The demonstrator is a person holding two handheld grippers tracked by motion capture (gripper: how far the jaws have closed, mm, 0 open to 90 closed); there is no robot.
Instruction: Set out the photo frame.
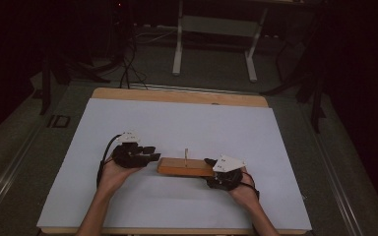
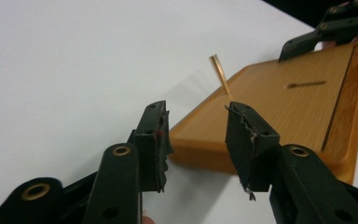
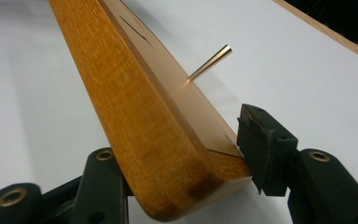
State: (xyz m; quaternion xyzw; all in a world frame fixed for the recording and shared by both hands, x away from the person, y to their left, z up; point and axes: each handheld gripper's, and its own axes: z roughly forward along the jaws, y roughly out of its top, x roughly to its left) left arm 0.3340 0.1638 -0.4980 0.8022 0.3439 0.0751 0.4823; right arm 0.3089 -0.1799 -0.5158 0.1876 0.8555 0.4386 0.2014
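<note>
A flat wooden board (image 1: pixel 184 167) lies on the white sheet, and a thin peg (image 1: pixel 186 154) stands up from its middle. My right gripper (image 1: pixel 209 172) is shut on the board's right end. In the right gripper view the board (image 3: pixel 135 102) fills the space between the jaws of that gripper (image 3: pixel 186 135); one pad presses its edge and the other is hidden behind the wood. The peg (image 3: pixel 209 60) rises beyond. My left gripper (image 1: pixel 153 153) is open just off the board's left end, holding nothing. In the left gripper view my left gripper (image 2: pixel 196 109) frames the board's corner (image 2: pixel 270 107) and the peg (image 2: pixel 220 74).
The white sheet (image 1: pixel 177 123) covers most of the wooden table (image 1: pixel 177 96). Beyond the far edge, on the dark floor, stand a white table frame (image 1: pixel 216 44) and some cables (image 1: pixel 128 69). The right gripper's jaws (image 2: pixel 326 32) appear at the board's far end.
</note>
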